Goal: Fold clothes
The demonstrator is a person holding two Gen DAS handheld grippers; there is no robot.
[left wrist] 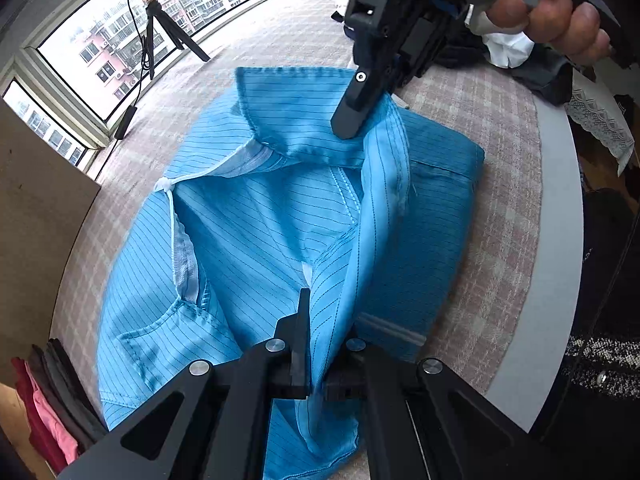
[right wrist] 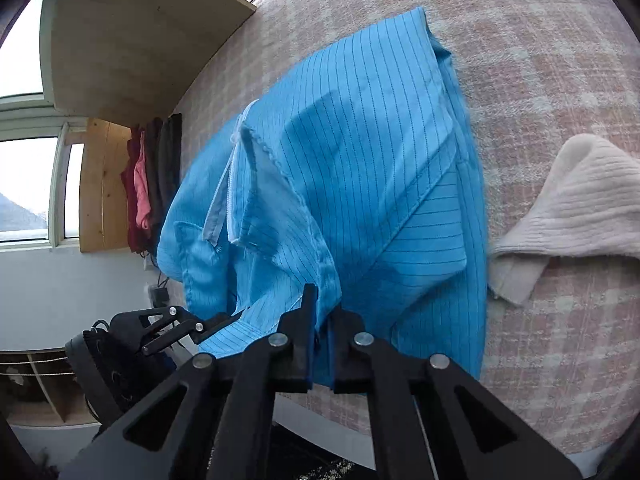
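Observation:
A blue pinstriped garment (left wrist: 256, 232) lies partly folded on the pink checked bed cover (left wrist: 492, 128), its white zipper edge (left wrist: 176, 248) showing on the left. My left gripper (left wrist: 320, 344) is shut on a raised fold of the blue fabric near the bottom of the left wrist view. My right gripper (right wrist: 322, 328) is shut on another edge of the same garment (right wrist: 360, 152). From the left wrist view the right gripper (left wrist: 352, 120) comes down from the top, held by a hand (left wrist: 552, 16), pinching the cloth at the far side.
A white ribbed knit garment (right wrist: 580, 208) lies on the cover right of the blue one. Dark clothes (left wrist: 532, 72) pile at the far corner. Folded red, pink and dark clothes (right wrist: 148, 184) stack by a wooden board. A tripod (left wrist: 168, 28) stands by the window.

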